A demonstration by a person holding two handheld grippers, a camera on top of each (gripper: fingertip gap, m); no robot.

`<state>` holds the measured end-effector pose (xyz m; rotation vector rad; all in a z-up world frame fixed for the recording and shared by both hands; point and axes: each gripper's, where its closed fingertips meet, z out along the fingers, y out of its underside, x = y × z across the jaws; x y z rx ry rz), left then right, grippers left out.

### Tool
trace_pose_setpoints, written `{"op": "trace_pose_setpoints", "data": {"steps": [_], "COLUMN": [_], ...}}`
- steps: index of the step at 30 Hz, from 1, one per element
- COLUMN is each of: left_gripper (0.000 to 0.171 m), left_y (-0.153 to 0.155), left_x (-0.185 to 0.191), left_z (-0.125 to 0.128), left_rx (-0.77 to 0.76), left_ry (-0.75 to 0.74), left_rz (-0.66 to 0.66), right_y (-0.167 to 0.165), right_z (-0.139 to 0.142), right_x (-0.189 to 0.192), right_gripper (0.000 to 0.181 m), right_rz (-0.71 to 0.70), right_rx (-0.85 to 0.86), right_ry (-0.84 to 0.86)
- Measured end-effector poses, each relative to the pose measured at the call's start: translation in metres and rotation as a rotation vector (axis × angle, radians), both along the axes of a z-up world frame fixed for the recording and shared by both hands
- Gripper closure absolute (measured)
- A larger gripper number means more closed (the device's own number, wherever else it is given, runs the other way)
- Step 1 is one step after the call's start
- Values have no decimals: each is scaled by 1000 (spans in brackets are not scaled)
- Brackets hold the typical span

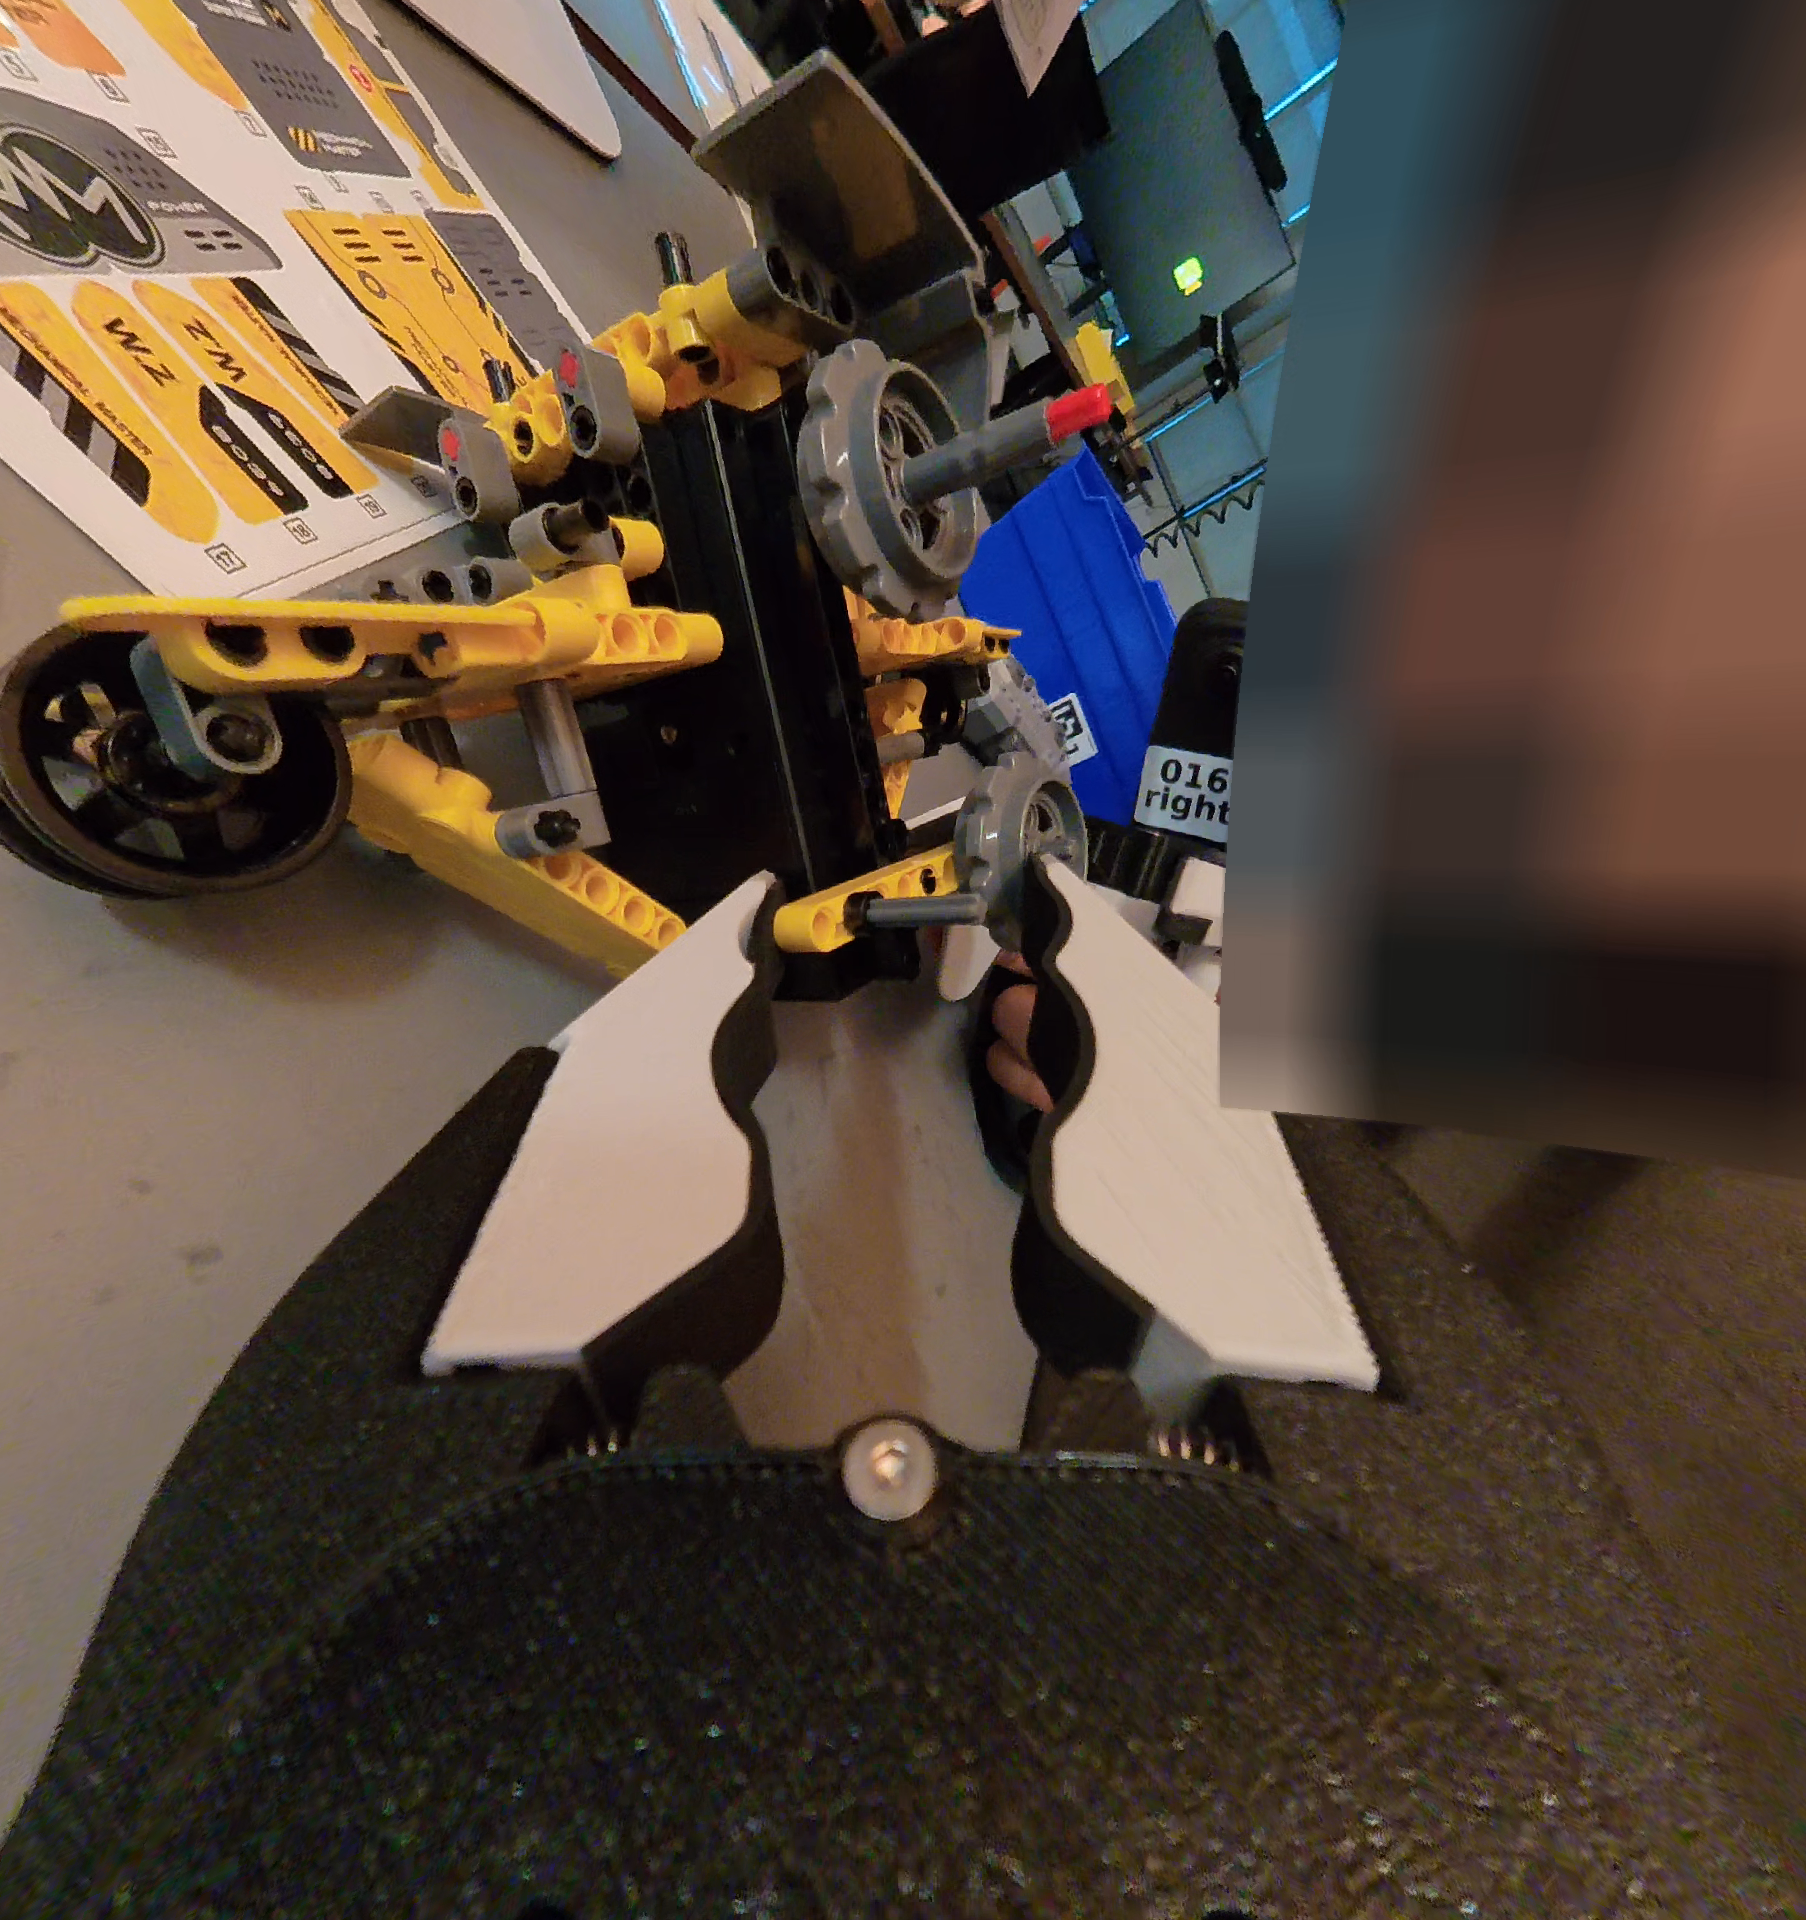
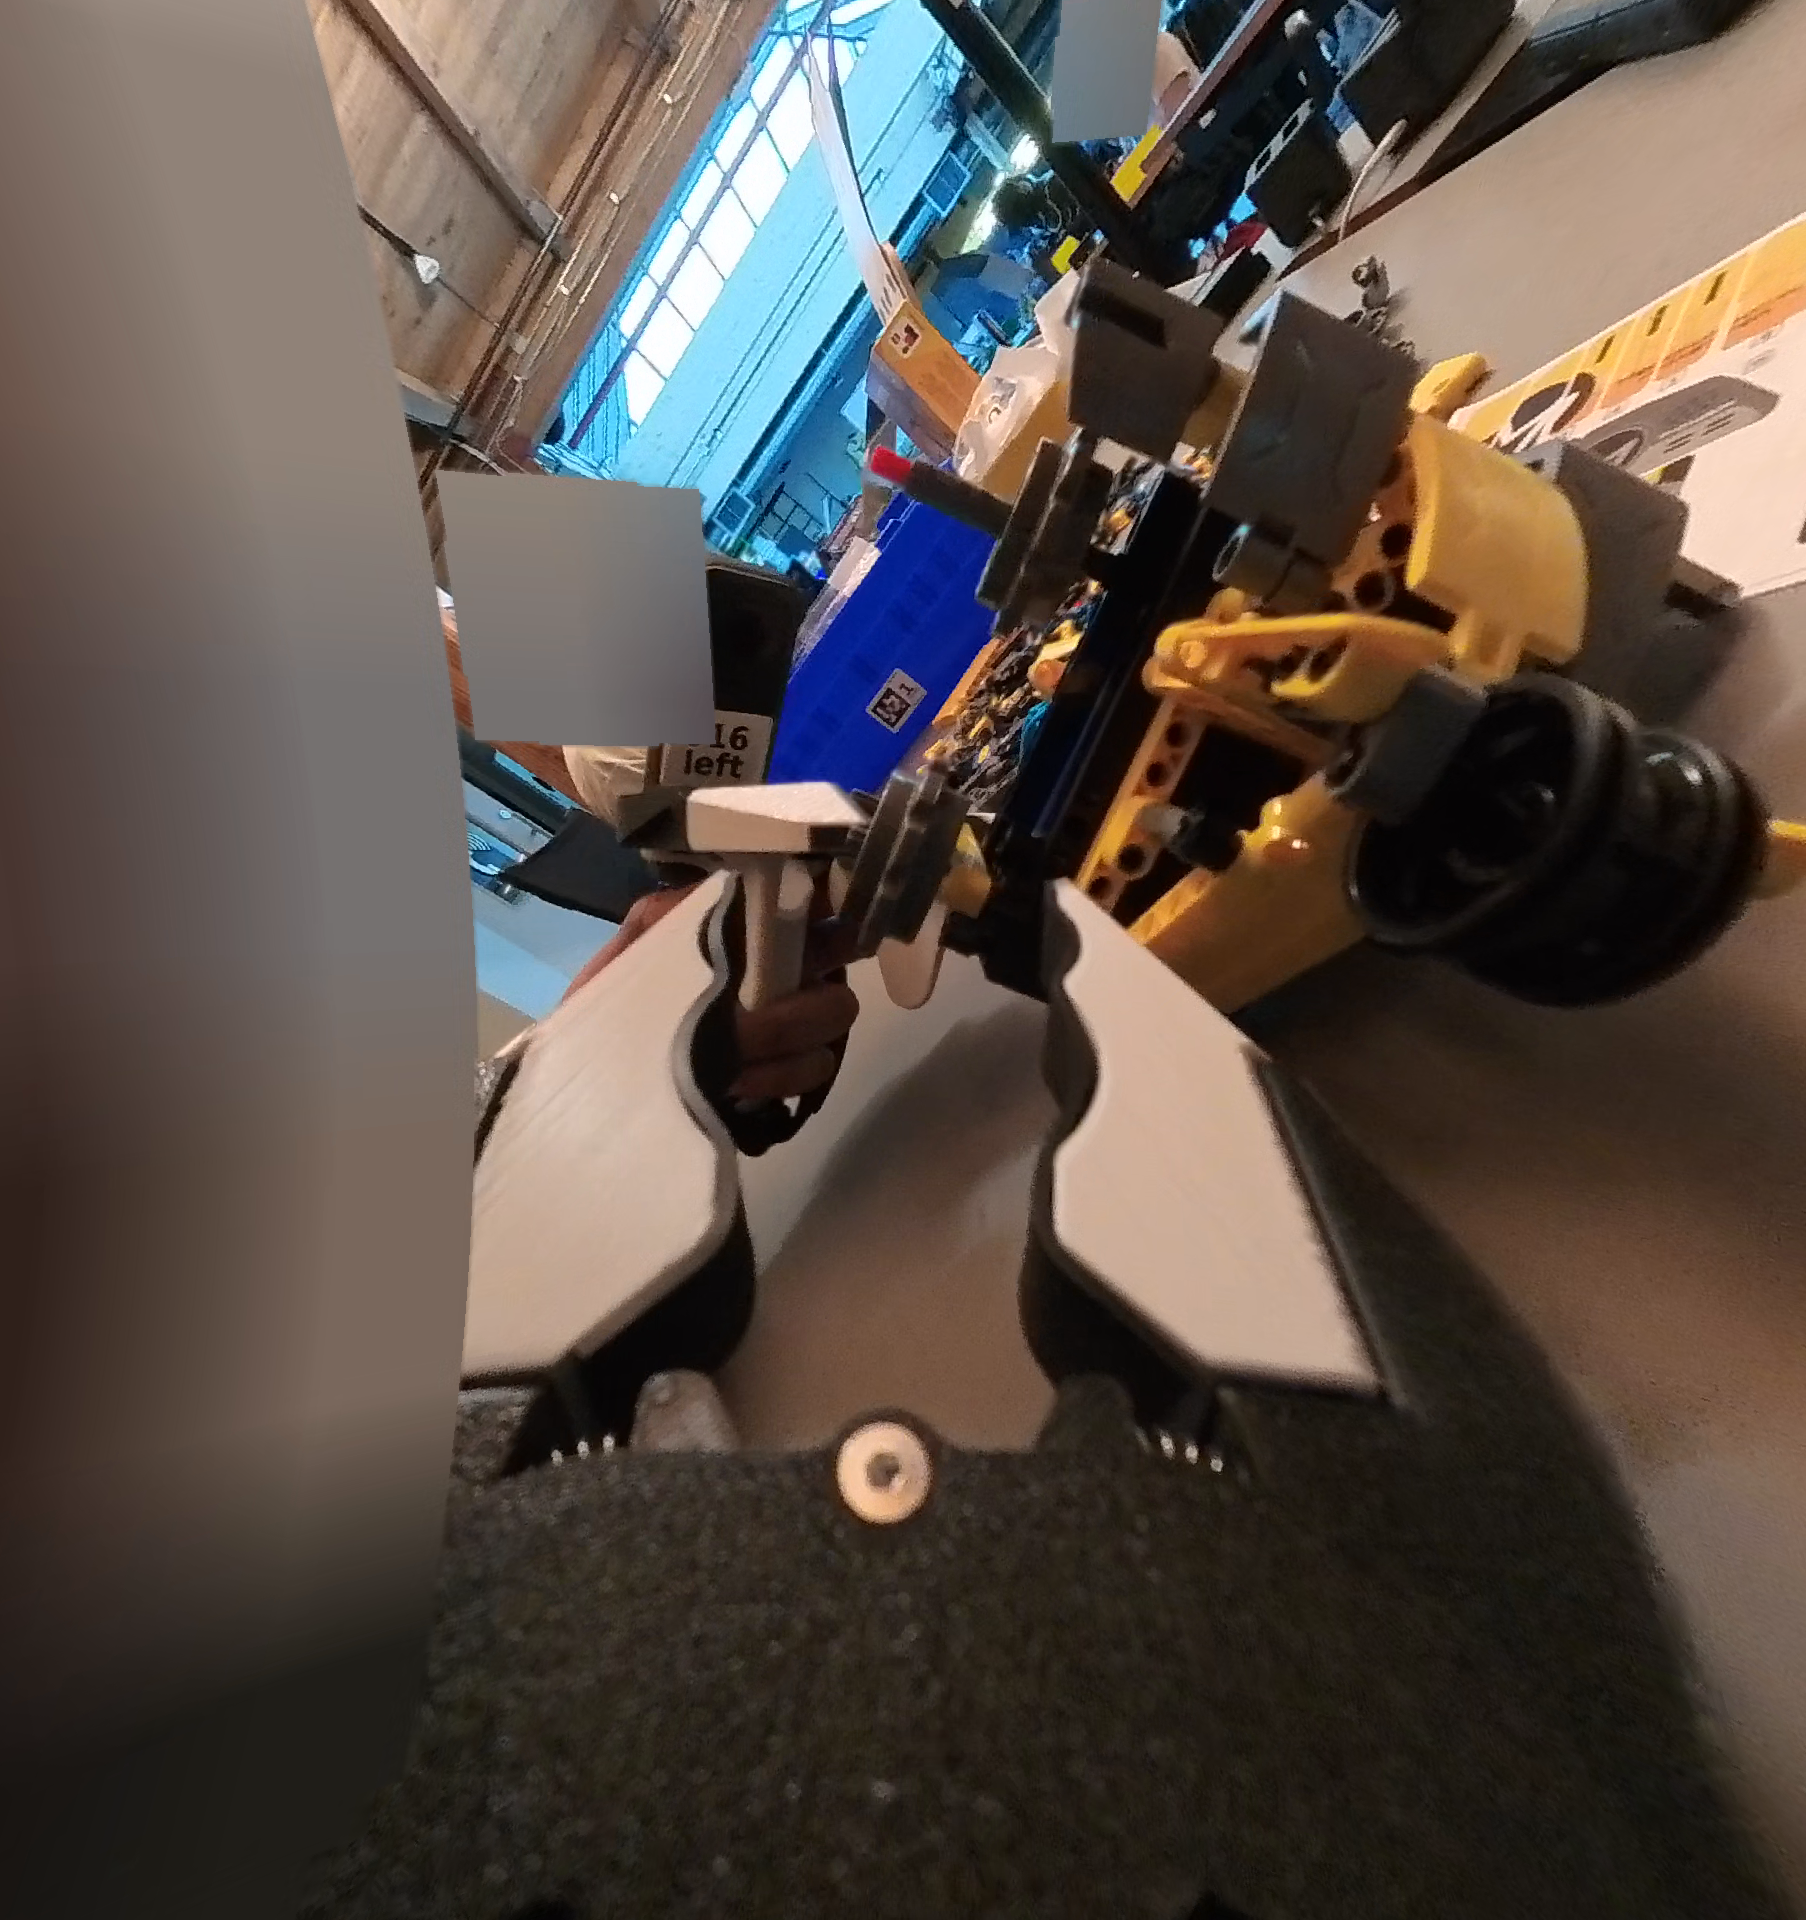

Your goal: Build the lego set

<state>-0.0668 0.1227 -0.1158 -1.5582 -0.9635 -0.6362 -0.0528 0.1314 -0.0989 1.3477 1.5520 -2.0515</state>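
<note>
So the brick-built yellow vehicle model (image 1: pixel 608 634) was lying on its side on the grey table (image 1: pixel 151 1091), and I'll place everything off that. To the model's far left sat a sticker sheet (image 1: pixel 203 260), flat on the table and tucked just under the model's upper edge, probably parked there so the decals stayed within reach. At the model's left end a black wheel (image 1: pixel 140 758) rested on the table, which seemed to be what kept the whole thing from rolling. The left gripper (image 1: pixel 904 894) came in at the model's near end with its fingers closed in on the build: one tip against the end of a short yellow beam (image 1: pixel 857 899), the other against a small grey sprocket (image 1: pixel 1024 831) on the same axle, so it looked like a steadying pinch rather than a lift. Higher up on the model a large grey sprocket (image 1: pixel 878 478) stuck out on a red-tipped axle (image 1: pixel 1081 410), untouched. Behind the model on its right stood a blue bin (image 1: pixel 1065 623). I couldn't see inside it from either camera, so no idea what was in it. The right gripper (image 2: pixel 894 904) hovered at that same near end of the model with its fingers spread wide, pinching nothing, one tip just beside the black frame.
</note>
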Motion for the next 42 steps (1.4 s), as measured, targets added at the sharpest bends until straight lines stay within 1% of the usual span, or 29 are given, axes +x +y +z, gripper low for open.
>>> {"op": "trace_pose_setpoints", "data": {"steps": [2, 4, 6, 14, 30, 37, 42], "left_gripper": [128, 128, 128, 128, 128, 128, 128], "left_y": [0, 0, -1, 0, 0, 0, 2], "left_x": [0, 0, 0, 0, 1, 0, -3], "left_z": [0, 0, 0, 0, 0, 0, 0], "left_rx": [4, 15, 20, 8, 12, 0, -31], "left_ry": [5, 3, 1, 18, -31, -114, -91], "left_rz": [3, 9, 11, 6, 21, 38, 43], "right_y": [0, 1, 2, 1, 1, 1, 3], "right_z": [-3, -6, -7, -8, -8, -8, -8], "right_x": [-1, -3, -3, -3, -2, -3, -6], "right_gripper": [126, 138, 143, 143, 146, 147, 145], "right_rz": [-2, -10, -5, 34, 55, 60, 42], "right_rx": [17, 29, 14, -51, -64, -66, -99], "right_ry": [-9, -20, -33, -79, -87, -108, -126]}}
